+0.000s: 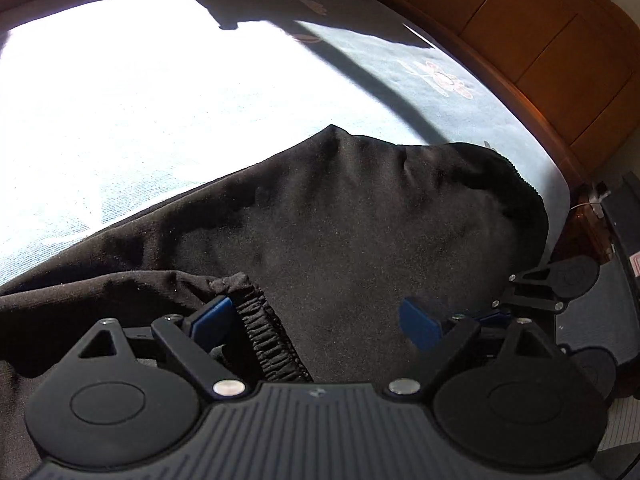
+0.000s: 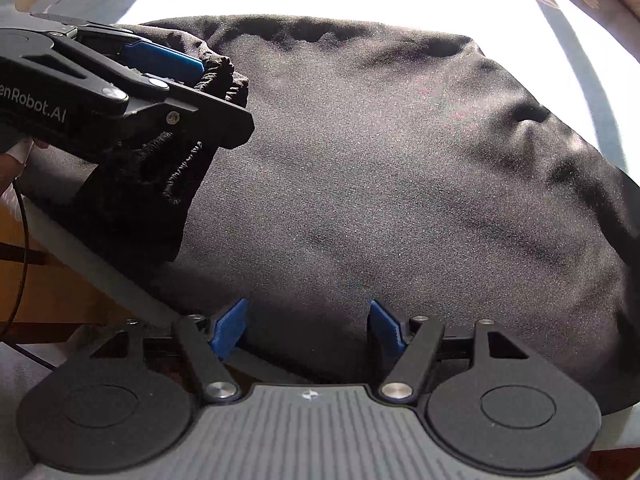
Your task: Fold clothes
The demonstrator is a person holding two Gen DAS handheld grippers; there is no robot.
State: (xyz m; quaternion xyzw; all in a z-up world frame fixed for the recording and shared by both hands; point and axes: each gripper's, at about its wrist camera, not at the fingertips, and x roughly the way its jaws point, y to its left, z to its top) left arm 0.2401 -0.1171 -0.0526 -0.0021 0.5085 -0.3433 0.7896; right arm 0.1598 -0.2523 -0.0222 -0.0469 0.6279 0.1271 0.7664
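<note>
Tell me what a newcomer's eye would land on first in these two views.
First, the black garment spread wide over the pale blue bedcover, filling the middle of both views. Next, a glaring sunlit patch on the bedcover beyond it. Then the left gripper, open, with the elastic waistband beside its left pad; the right gripper is open at the garment's near edge.

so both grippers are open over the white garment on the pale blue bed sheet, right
Not quite. The garment is black fabric with an elasticated edge, not white; the right wrist view shows it plainly. The white area is only sunlight glare on the pale blue bed sheet. The rest holds: the left gripper and right gripper both have jaws spread apart over it.
</note>
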